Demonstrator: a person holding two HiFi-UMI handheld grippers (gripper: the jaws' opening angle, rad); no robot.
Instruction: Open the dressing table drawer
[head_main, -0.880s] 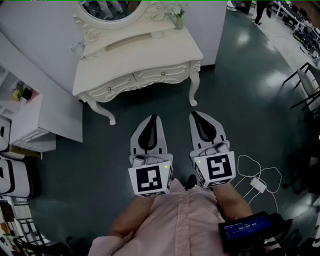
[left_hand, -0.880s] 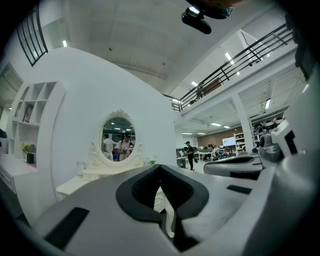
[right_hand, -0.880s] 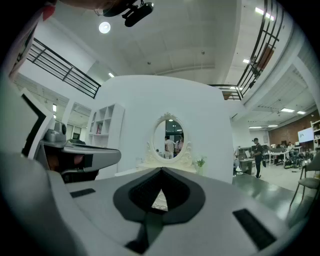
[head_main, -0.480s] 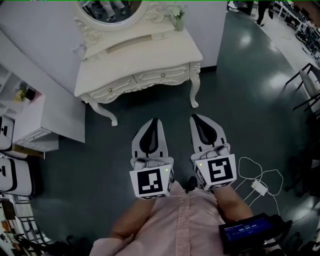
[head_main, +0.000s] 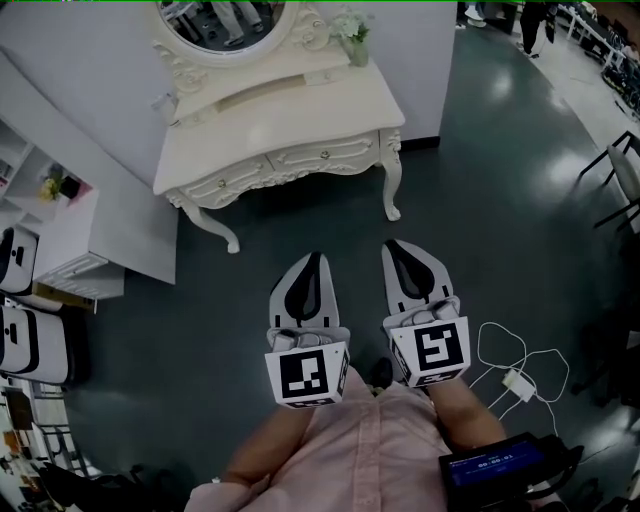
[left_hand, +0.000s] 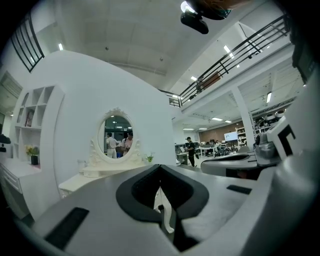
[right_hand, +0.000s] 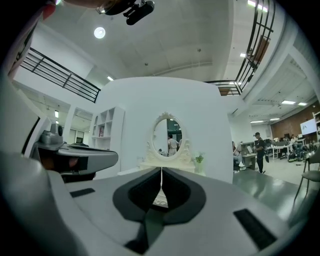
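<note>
Head view, desk: the cream carved desk (head_main: 290, 110) stands against the white wall at the top of the picture. An oval mirror (head_main: 225, 18) rises at its back and a small vase of flowers (head_main: 356, 38) sits at its right rear corner.
Head view, drawer: the drawer (head_main: 323, 155) is shut in the desk's front apron, with a small knob at its middle. A second drawer front lies just to its left, and I cannot tell which of the two is meant.
Head view, grippers: the left gripper (head_main: 312, 260) and right gripper (head_main: 392, 246) are held side by side, level, close to the person's pink shirt (head_main: 370, 450). Their tips point towards the desk, well apart from it across dark floor (head_main: 480, 200). I judge this a carrying pose for the walk up, not a reach.
Head view, surroundings: a white shelf unit (head_main: 80, 235) stands left of the desk. A white cable (head_main: 510, 345) loops on the floor at the person's right, off the direct path.
Left gripper view, jaws: pressed together at the tips, with nothing between them. A curved desk leg (left_hand: 164, 212) shows through the slit behind the tips, and the mirror is up to the left.
Right gripper view, jaws: closed to a thin seam, empty. The mirror sits right above the seam, so this gripper is aimed squarely at the desk.
Stage: approach only; the drawer is untouched.
Next need: I'd say get close, part one pair of jaws, then close them on the small knob.
</note>
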